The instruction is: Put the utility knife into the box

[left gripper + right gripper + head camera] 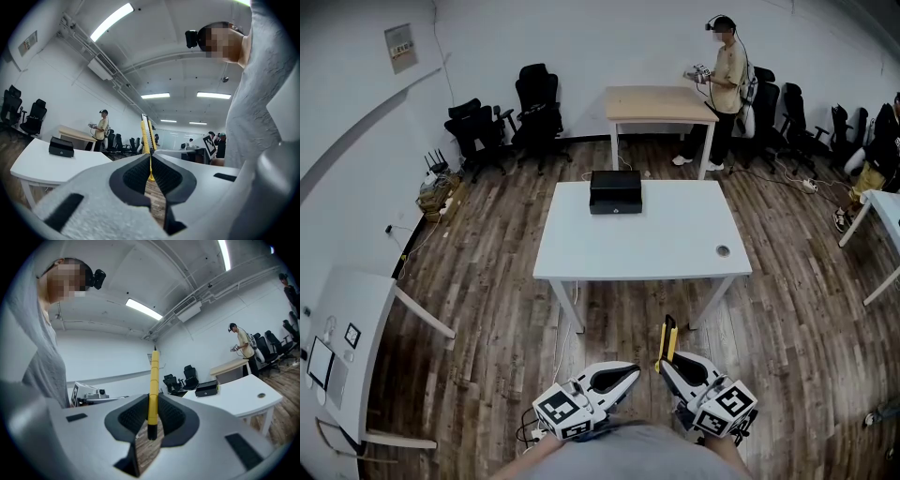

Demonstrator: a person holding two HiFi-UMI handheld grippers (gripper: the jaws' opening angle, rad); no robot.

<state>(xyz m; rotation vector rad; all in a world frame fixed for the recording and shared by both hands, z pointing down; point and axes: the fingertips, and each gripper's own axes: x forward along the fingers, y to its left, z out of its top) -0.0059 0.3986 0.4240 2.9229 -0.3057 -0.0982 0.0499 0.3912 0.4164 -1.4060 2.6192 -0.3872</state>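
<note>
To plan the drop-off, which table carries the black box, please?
The central white rectangular table, with the black rectangular box at its far edge; the light wooden table behind shows no box.

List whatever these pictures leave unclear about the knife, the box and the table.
- Utility knife: too small to tell whether the blade is out or retracted. In the right gripper view, the right gripper covers part of the handle with its jaws.
- Black box: too small in the head view to show its inside or how it opens.
- Small round thing on the white table: too small to identify in the head view.
- Wall notice: print too small to read.
</note>
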